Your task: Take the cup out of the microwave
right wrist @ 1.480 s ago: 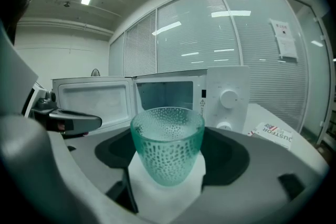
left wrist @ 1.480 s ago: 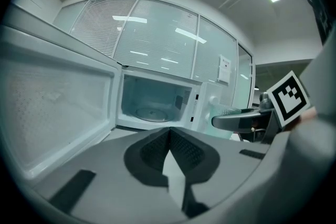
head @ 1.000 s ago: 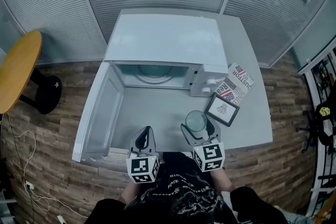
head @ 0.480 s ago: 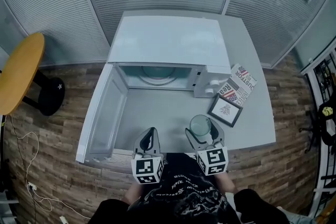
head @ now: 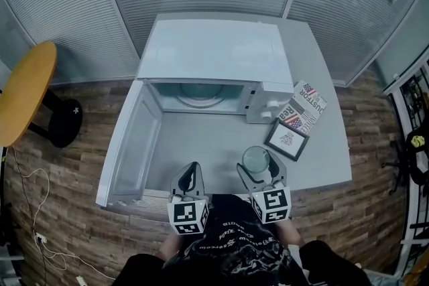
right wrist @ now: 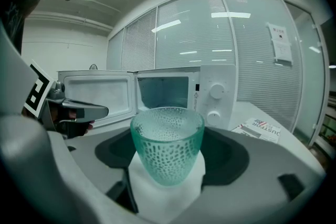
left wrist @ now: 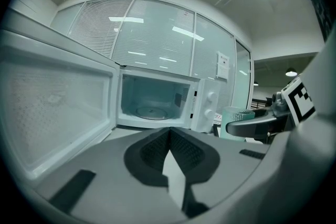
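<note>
Right gripper view: right tool (right wrist: 169, 161) clamped on the cup (right wrist: 167, 128), one dark pad against each side of the lower wall. Cup upright, mouth up, its long axis vertical and square to the jaws; nothing seen inside it. Material: translucent green glass or plastic, which of the two cannot be told. Wall dimpled all over, rim smooth and round, body tapering to a narrower base. A tapered, pebbled wall is judged to hold well across its girth, yet it could slide downward if the clamp eased.

Left gripper view: left tool (left wrist: 169, 136) with its textured jaws together at the tips, nothing between them, lying just beside the right tool on its left.

Head view: cup out of the microwave (head: 208, 53), held over the bare bench (head: 201, 144) near its front edge; whether the base touches the bench cannot be told. Governing relation: bench directly beneath the cup, cavity well ahead and to the left, so a set-down is judged a short straight descent by the right tool alone.

Microwave: white matt box, door (head: 131, 144) swung wide open to the left, glass turntable (left wrist: 149, 111) bare, two round dials (right wrist: 216, 93) on the right panel. Right of the cup and apart from it: a dark-edged frame (head: 287, 139) and a printed magazine (head: 303, 109), both flat on the bench.
</note>
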Available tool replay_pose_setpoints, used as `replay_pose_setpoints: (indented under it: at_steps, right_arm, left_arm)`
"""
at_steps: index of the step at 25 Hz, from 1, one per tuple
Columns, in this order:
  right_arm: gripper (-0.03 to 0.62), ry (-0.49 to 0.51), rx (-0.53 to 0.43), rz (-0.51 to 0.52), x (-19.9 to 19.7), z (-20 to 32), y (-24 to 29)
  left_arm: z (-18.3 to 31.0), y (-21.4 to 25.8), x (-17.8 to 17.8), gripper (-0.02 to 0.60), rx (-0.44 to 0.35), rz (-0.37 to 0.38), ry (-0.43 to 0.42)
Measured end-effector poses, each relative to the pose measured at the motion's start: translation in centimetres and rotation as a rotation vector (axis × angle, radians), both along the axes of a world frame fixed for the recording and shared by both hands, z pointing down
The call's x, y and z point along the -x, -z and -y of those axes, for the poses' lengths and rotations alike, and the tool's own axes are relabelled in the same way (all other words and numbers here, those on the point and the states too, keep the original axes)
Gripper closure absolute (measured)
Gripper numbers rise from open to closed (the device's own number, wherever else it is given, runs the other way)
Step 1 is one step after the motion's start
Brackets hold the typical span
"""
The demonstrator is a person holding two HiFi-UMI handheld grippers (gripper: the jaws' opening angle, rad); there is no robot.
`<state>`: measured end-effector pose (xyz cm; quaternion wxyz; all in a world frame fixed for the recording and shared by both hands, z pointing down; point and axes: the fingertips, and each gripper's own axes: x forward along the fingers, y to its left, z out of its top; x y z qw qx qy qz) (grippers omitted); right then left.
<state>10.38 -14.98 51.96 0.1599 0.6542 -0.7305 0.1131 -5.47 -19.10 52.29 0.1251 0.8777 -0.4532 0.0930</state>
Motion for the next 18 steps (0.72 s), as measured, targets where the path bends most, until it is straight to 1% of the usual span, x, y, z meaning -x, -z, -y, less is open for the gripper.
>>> replay_pose_setpoints:
  at_steps: [9, 13, 18]
  right_arm:
    - [0.215, 0.01, 0.003, -0.008, 0.19, -0.25, -0.21]
    - [0.215, 0.012, 0.0, -0.017, 0.26, -0.21, -0.27]
    - [0.215, 0.019, -0.003, -0.022, 0.4, -0.13, -0.2]
  left_arm:
    - [-0.3, -0.39, 0.03, 0.575, -0.007, 0.025, -0.002]
    - [-0.31, -0.38, 0.06, 0.575, -0.025, 0.046, -0.008]
    - [-0.32, -0.25, -0.05, 0.575, -0.031, 0.043, -0.01]
